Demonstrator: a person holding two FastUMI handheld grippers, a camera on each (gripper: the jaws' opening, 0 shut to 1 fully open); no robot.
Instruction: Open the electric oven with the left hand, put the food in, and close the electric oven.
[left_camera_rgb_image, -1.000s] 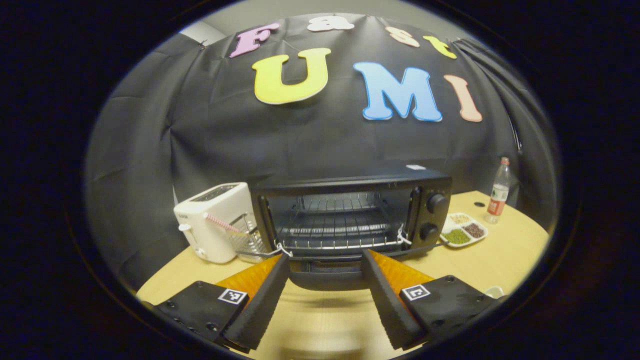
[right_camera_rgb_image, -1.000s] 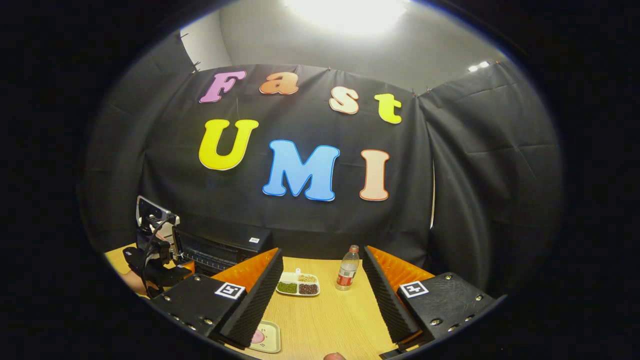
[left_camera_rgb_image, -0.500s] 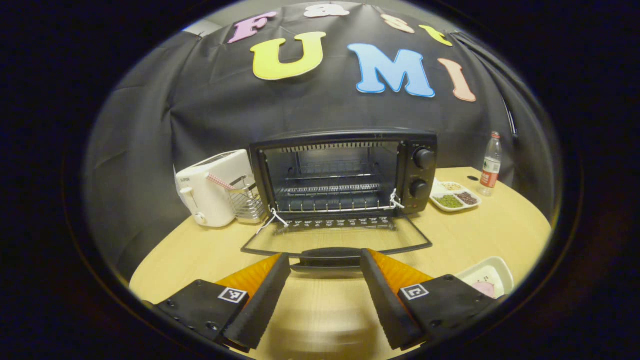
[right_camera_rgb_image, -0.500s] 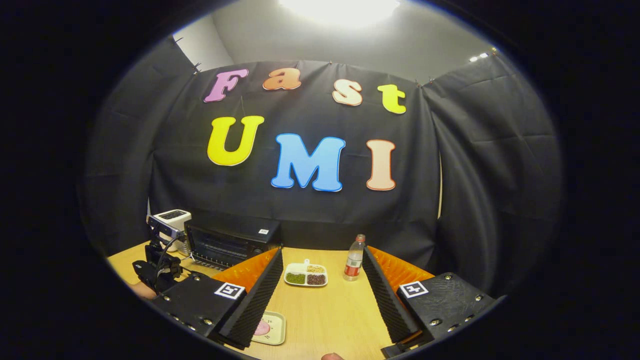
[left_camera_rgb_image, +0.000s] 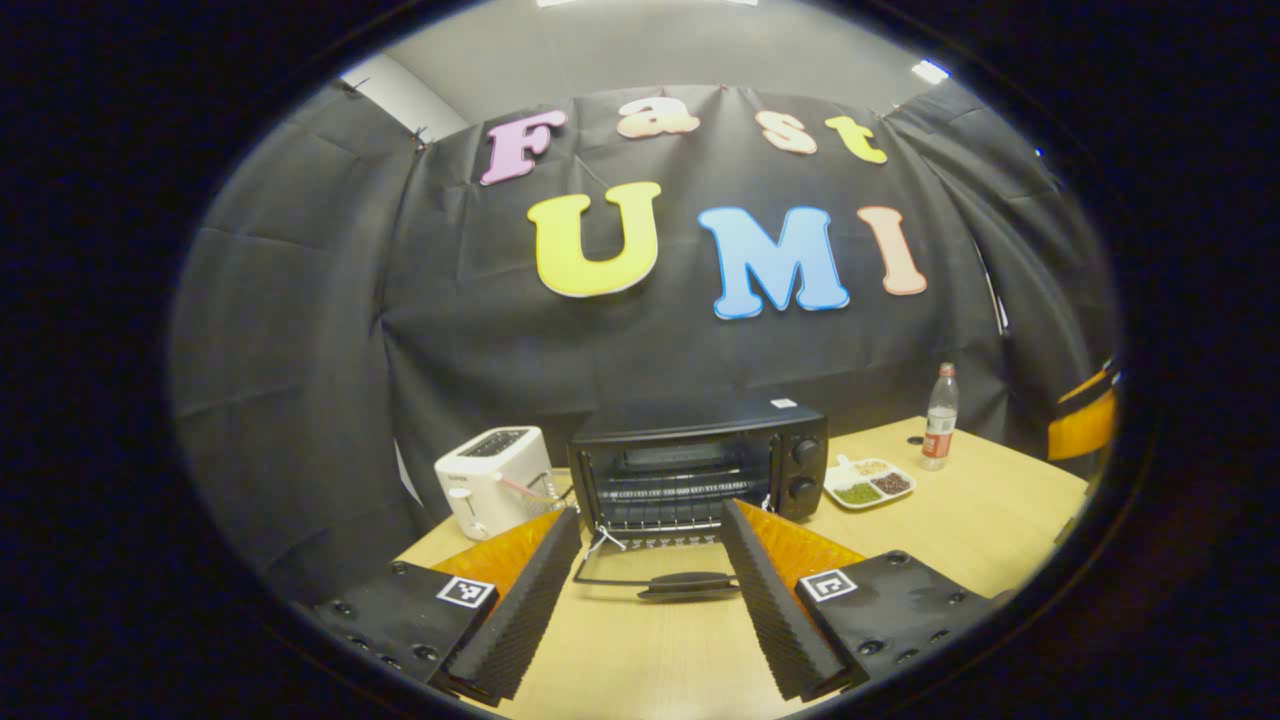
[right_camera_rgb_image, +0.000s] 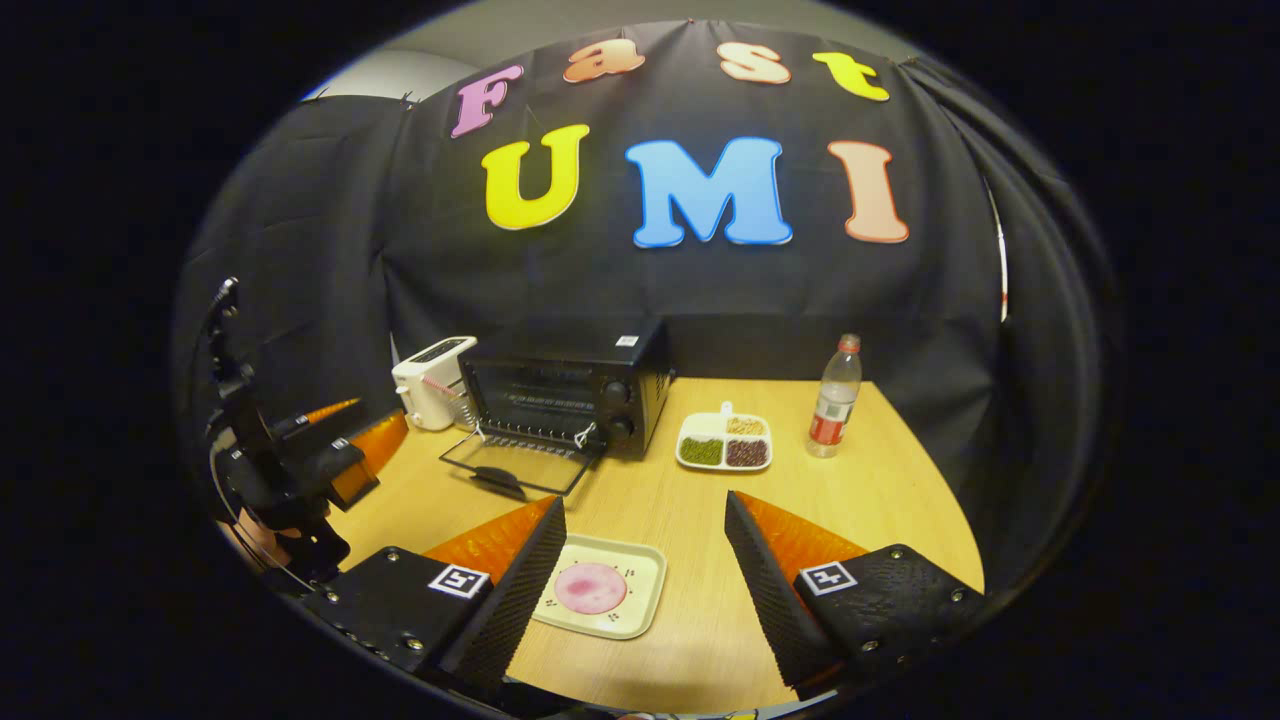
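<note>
Oven: the black electric oven with two round knobs (right_camera_rgb_image: 565, 395) stands at the back of the light wooden table (right_camera_rgb_image: 880, 500), at 12 o'clock from your left claw (left_camera_rgb_image: 650, 590). Its glass door (right_camera_rgb_image: 515, 463) lies folded down flat, so the wire rack inside is free for loading.
Left claw: its fingers stand apart and hold nothing. It is apart from the door handle (left_camera_rgb_image: 690, 583), which lies between the fingertips in the left gripper view. I judge the opening step is finished.
Food: the round pink slice (right_camera_rgb_image: 590, 587) lies on the pale square tray (right_camera_rgb_image: 640, 610), between the fingers of your right claw (right_camera_rgb_image: 645, 580), at 6 o'clock from the oven and well apart from it.
Right claw: spread wide, with nothing in it. It sits low over the tray, I think to take it next.
Bystanders: the white toaster (right_camera_rgb_image: 432, 380) is at 9 o'clock of the oven; the divided white dish of beans (right_camera_rgb_image: 725, 445) and the clear plastic bottle (right_camera_rgb_image: 832, 400) are at 3 o'clock, outside the loading path.
</note>
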